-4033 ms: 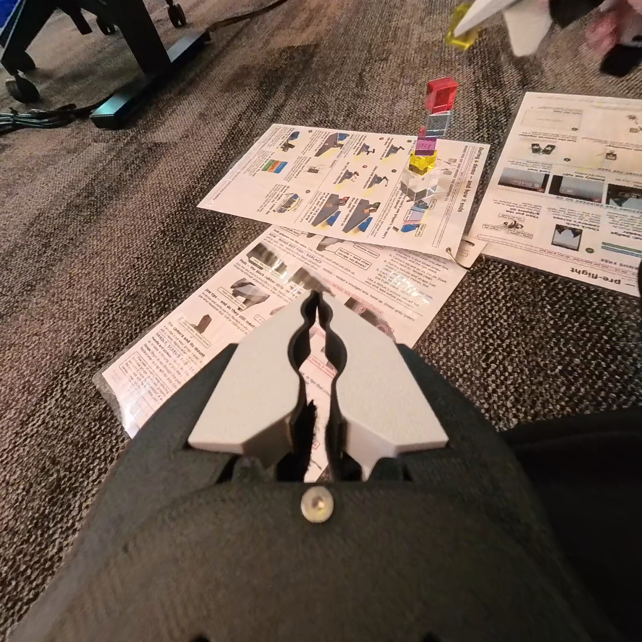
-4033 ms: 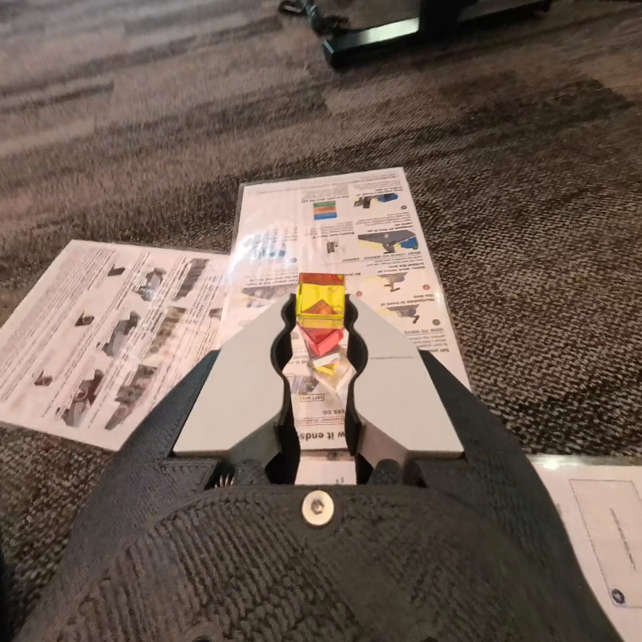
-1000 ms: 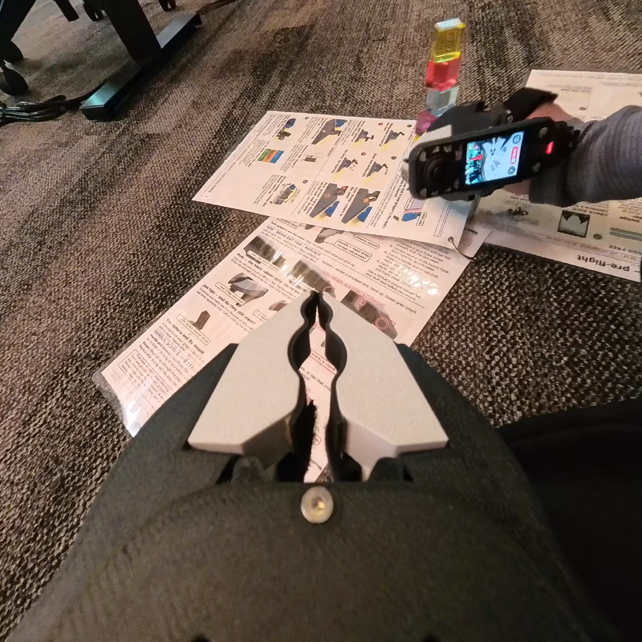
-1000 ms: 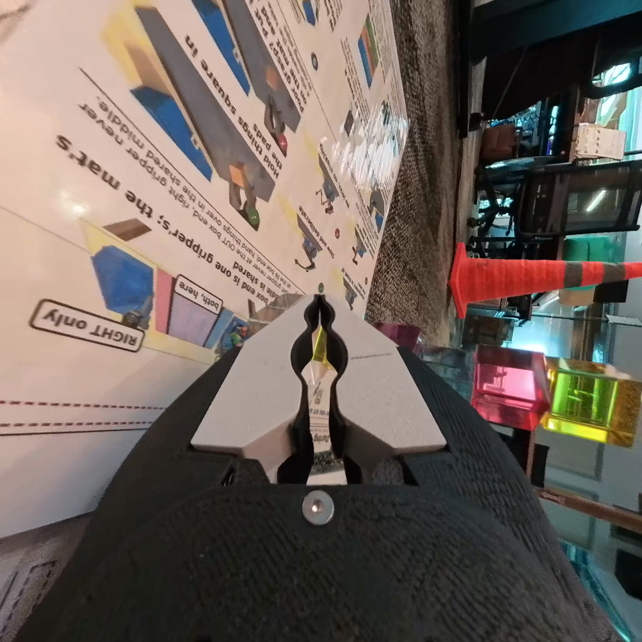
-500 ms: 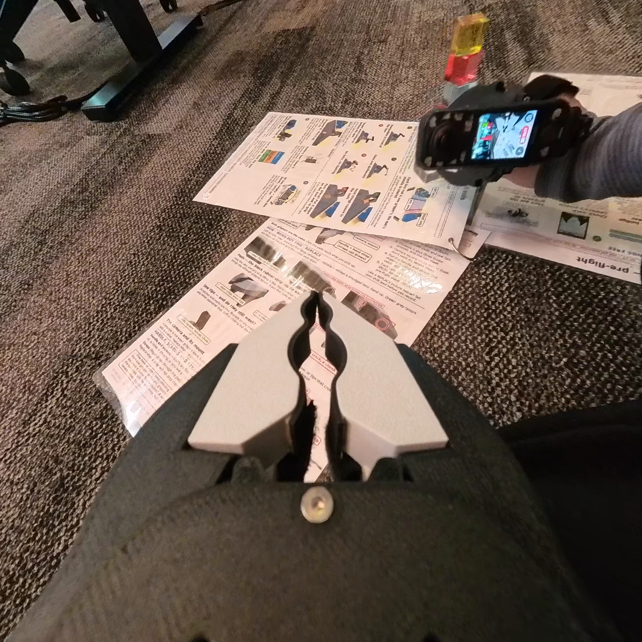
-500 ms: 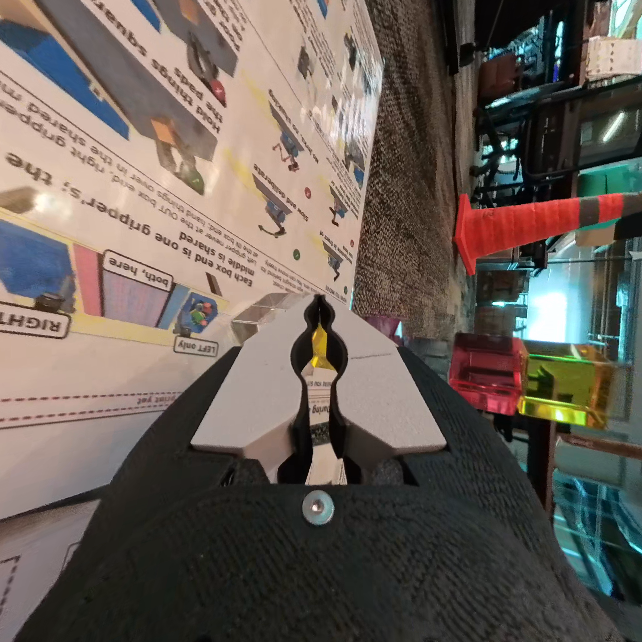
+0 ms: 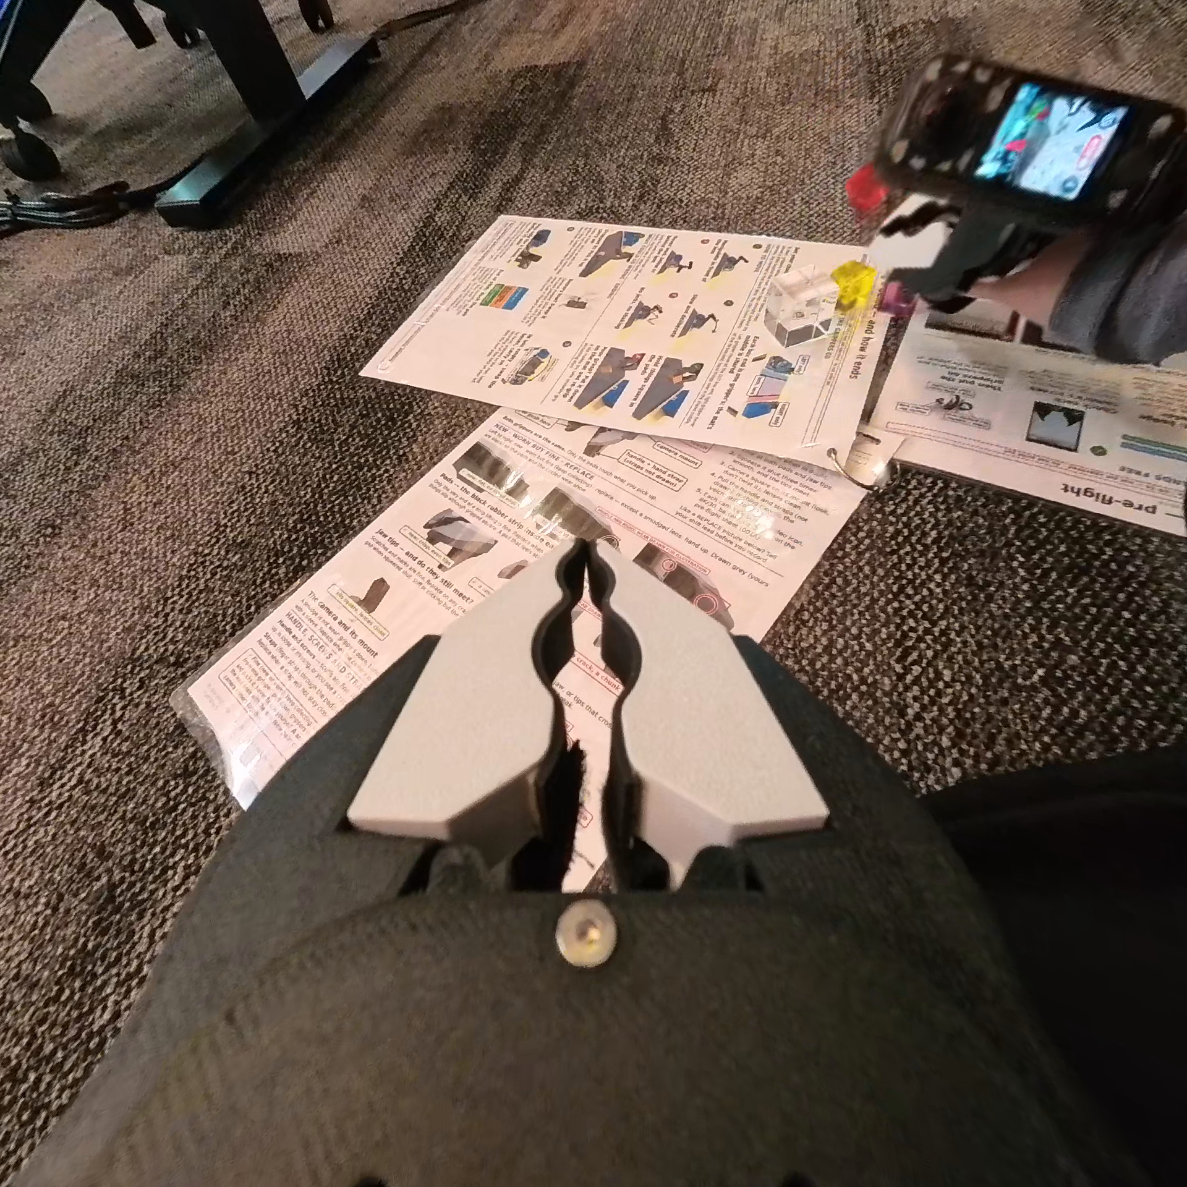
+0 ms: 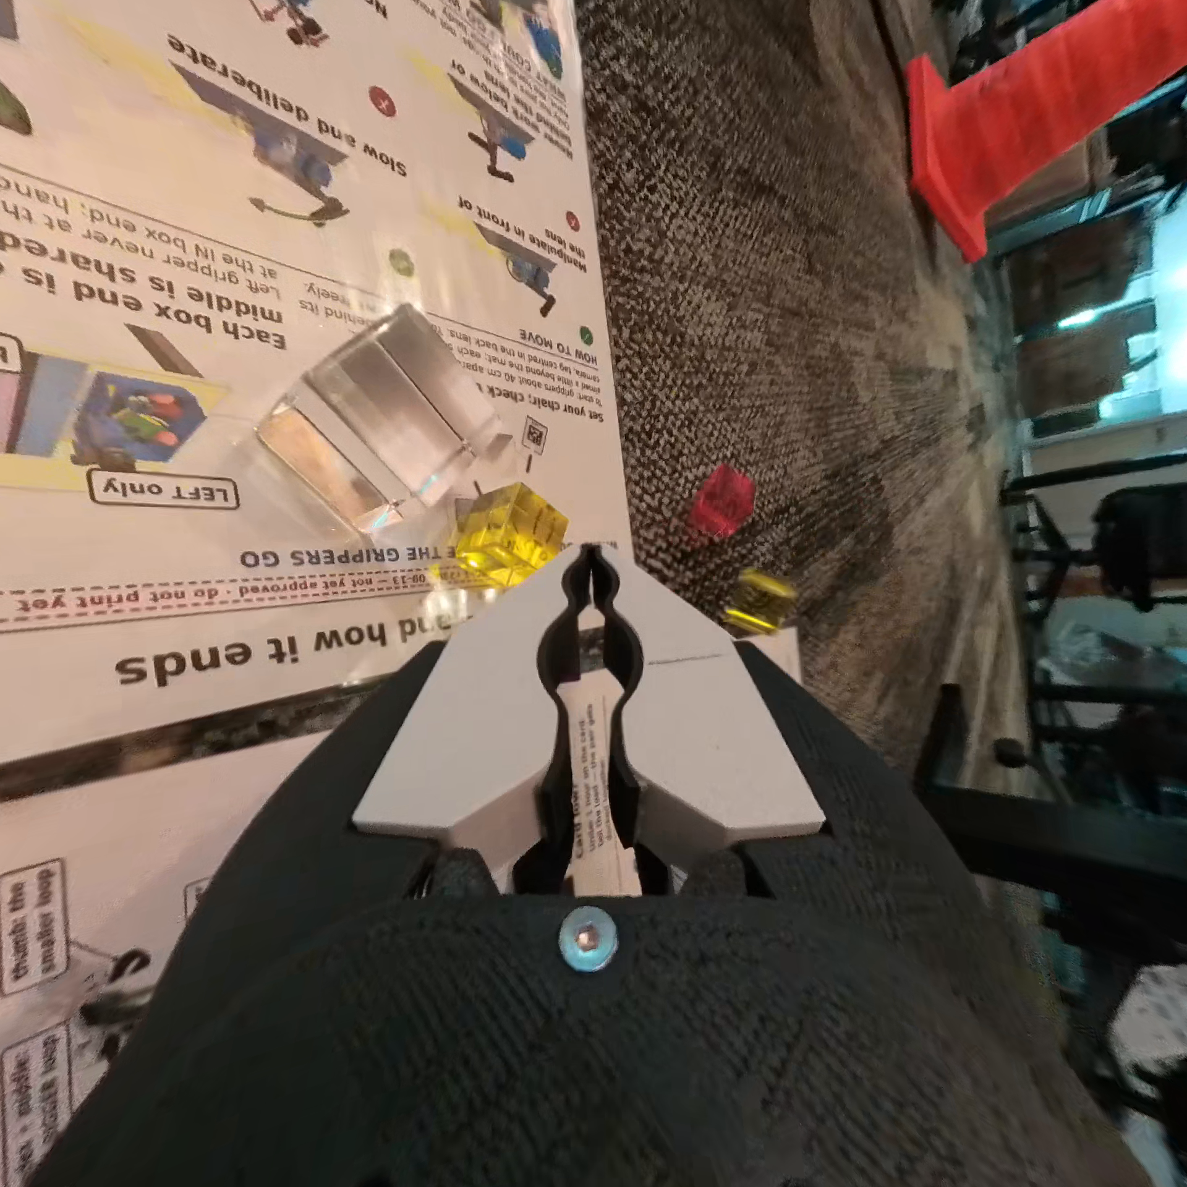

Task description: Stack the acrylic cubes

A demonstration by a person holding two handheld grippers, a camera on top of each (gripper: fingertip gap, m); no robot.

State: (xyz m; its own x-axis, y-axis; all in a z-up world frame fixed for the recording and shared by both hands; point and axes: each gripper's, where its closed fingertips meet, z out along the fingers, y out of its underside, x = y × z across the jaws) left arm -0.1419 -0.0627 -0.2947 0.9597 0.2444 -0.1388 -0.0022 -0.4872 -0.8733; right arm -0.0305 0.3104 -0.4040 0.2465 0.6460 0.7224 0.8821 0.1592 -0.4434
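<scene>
Left tongs (image 7: 586, 546): tips together, nothing between them, above a printed sheet (image 7: 738, 507) on the carpet (image 7: 193, 385). Right tongs (image 8: 589, 551): tips together, bare, just beside a yellow cube (image 8: 507, 533) and a clear block (image 8: 385, 424) on another sheet (image 8: 257, 193). Right wrist view alone shows a red cube (image 8: 722, 501), a second yellow cube (image 8: 761, 600) and an orange cone (image 8: 1028, 115).

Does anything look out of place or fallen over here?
Yes. Transparent cubes lie scattered: a large clear cube tilted on the laminated sheet, a yellow cube beside it, a red cube and another yellow cube on the carpet.
</scene>
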